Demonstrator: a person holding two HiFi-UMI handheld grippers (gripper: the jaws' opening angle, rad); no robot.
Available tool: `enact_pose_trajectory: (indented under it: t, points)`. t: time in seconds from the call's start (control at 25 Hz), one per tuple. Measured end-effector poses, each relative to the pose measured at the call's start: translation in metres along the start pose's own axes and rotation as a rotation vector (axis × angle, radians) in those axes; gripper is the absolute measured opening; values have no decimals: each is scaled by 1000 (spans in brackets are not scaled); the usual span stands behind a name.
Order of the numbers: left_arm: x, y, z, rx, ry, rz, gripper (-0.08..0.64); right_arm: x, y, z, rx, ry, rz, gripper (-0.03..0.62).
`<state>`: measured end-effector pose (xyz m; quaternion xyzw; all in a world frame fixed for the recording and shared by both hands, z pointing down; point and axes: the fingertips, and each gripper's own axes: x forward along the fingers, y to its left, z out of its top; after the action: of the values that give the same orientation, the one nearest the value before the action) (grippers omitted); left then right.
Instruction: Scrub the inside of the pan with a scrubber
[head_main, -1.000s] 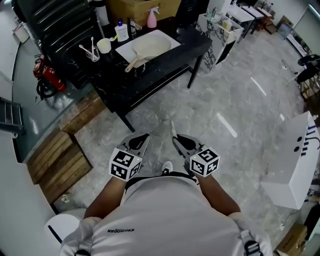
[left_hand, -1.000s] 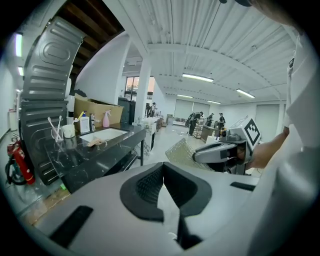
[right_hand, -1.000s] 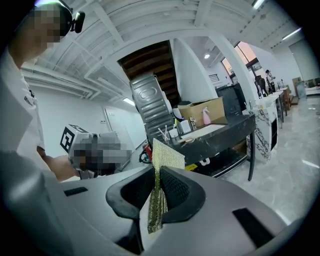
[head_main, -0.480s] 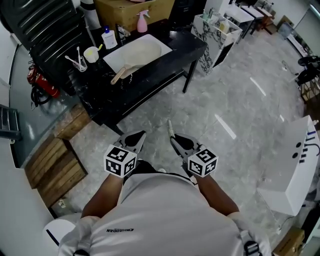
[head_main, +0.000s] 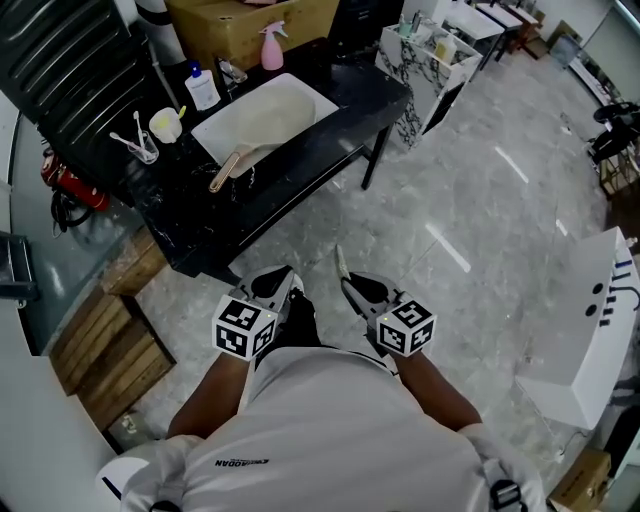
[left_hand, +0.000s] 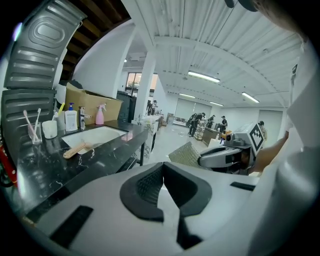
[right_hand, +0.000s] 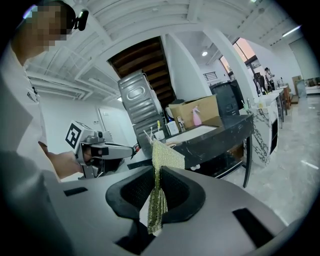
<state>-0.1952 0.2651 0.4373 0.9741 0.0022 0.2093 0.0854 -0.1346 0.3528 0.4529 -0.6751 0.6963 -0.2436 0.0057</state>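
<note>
The pan (head_main: 268, 128) lies in the white sink (head_main: 232, 112) of a black table (head_main: 330, 110), its wooden handle (head_main: 226, 171) pointing to the near left. In the left gripper view the handle (left_hand: 76, 149) shows on the sink's edge. Both grippers are held out in front of the person over the floor, well short of the table. My left gripper (head_main: 278, 286) (left_hand: 162, 167) is shut with nothing in it. The jaws of my right gripper (head_main: 350, 287) (right_hand: 156, 175) are shut on a gold mesh scrubber (right_hand: 165, 155) (head_main: 341, 262), which stands up above them.
On the table beside the sink stand a pink spray bottle (head_main: 271, 48), a soap bottle (head_main: 202, 88) and a cup (head_main: 165, 125). A cardboard box (head_main: 250, 15) sits behind. Wooden pallets (head_main: 100, 330) lie at the left, and a white box (head_main: 590, 340) at the right.
The person has walked toward the black table, which now lies nearer in the head view. Both grippers moved along with the body; the scrubber stays in the right one.
</note>
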Motion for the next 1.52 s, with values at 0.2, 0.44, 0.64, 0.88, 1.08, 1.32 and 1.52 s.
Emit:
enact_pose_trajectory:
  t: [0.2,0.44,0.64,0.88,1.08,1.32,1.52]
  points:
    - [31,61,25,1,-8,53,15,52,-33,30,-7,35,25,58]
    - [63,150,68,8,-22,108,15,130,-68,88,-39,56,67,58]
    - [89,217,97,70,-3,136,15,195,-92,135,-71,65,90,58]
    - [112,285,120,94,-6,161,15,260,-117,173,-112,79,101,59]
    - [122,321,119,102,21,185,15,300,-128,190,-128,90,121,58]
    - [126,340,112,90,46,187,15,328,-135,204,-158,117,158,58]
    - [138,353,113,83,80,212,17,350,-151,220,-173,124,195,58]
